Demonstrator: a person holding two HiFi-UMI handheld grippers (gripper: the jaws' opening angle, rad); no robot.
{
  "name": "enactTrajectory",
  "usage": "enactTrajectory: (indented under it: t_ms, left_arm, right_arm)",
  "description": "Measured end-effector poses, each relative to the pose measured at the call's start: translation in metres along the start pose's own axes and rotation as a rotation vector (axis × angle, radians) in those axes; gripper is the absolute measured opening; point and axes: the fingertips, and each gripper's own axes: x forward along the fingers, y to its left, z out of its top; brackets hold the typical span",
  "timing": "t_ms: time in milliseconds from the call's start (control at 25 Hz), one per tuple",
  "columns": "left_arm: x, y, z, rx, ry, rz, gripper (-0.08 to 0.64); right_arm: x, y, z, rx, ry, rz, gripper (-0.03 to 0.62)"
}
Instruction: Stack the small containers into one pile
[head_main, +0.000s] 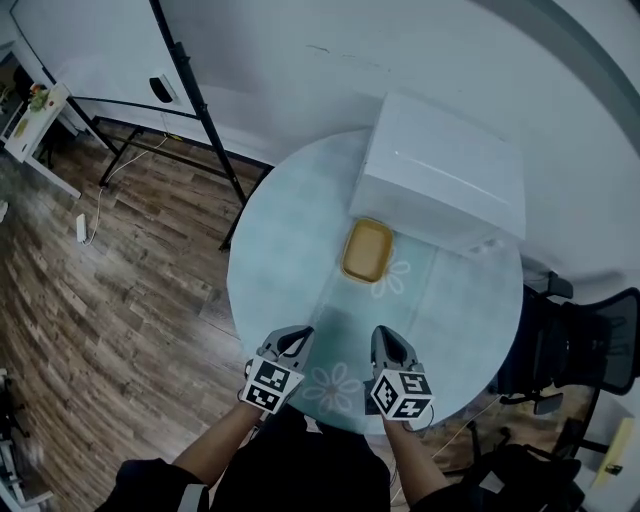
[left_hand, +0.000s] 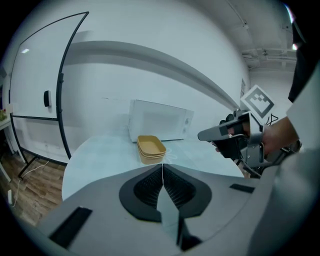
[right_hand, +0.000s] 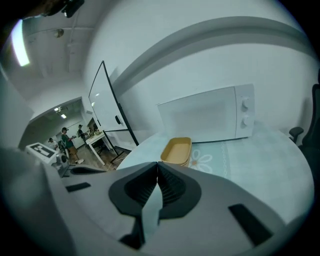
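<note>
Containers (head_main: 367, 250) sit nested by the far microwave (head_main: 440, 180), while the left gripper (head_main: 293, 336) and right gripper (head_main: 389, 335) hang near, jaws closed and empty, so a careless reach could unseat the light stack.

Tan containers (head_main: 367, 250) show a smooth, matt finish, plastic or pulp unclear; the table (head_main: 268, 262) wears a pale, smooth cloth printed with daisies; the microwave (head_main: 440, 180) has a glossy white casing; the floor (head_main: 110, 300) is streaky dark wood plank; the left gripper (head_main: 296, 336) and right gripper (head_main: 384, 336) are matt grey plastic with ribbed black pads (left_hand: 150, 187)
</note>
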Motion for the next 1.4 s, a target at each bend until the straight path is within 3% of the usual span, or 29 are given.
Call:
enactTrajectory:
  t_ms: [320,640,1400]
  left_arm:
    - [-0.016,-0.041,0.015,-0.010,-0.034,0.057,0.015]
    - [-0.033,-0.079,0.021,-0.001,-0.062,0.087,0.014]
    - [-0.049,-0.093,0.019,-0.009,-0.083,0.125,0.015]
  right_arm:
    - [-0.055,-0.005,-0.018,-0.041,-0.007,0.036,0.025]
    - [-0.076,-0.004,-0.030,-0.068,0.015,0.101,0.025]
    - [-0.089,0.006,-0.037,-0.093,0.039,0.146,0.025]
